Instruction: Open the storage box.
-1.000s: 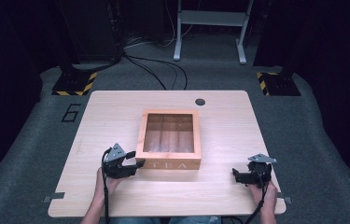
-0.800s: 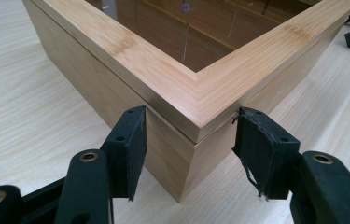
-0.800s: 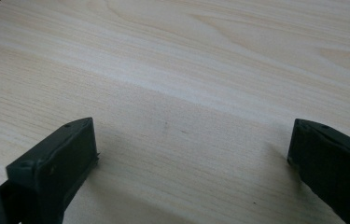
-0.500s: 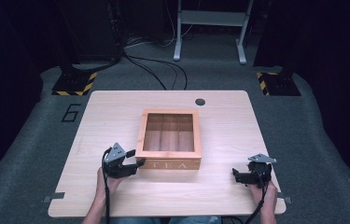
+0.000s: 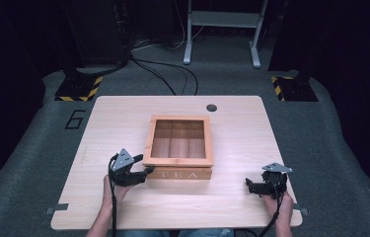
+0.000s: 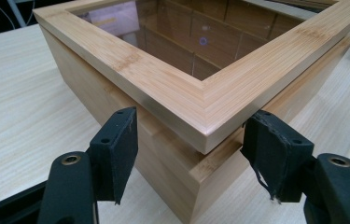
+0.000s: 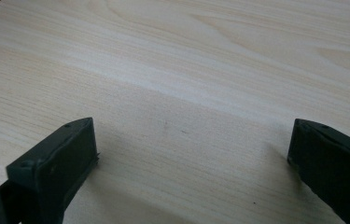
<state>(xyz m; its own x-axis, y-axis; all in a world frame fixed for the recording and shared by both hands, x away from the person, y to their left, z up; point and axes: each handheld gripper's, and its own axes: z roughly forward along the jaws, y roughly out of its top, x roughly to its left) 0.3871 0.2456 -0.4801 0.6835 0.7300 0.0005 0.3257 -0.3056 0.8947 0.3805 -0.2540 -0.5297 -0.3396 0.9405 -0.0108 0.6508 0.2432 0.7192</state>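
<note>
Bench point(image 5: 123, 207) carries the tea box point(image 5: 180, 148) mid-surface, glass lid down, front edge toward the person so its near-left corner is reachable. Left hand-held gripper point(image 6: 189, 154) straddles that corner; its jaws have just been opening, pads clear of the wood. Right hand-held gripper point(image 7: 189, 154) sits well apart, jaws wide, empty, parked out of the way.

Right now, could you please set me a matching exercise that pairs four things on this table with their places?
Things:
1. left hand-held gripper
2. right hand-held gripper
3. bamboo tea box with a glass lid
4. small dark round hole

Places:
A. far edge of the pale wooden table
B. table's middle
C. at the box's near left corner
D. over bare tabletop

Pairs: 1-C, 2-D, 3-B, 4-A
</note>
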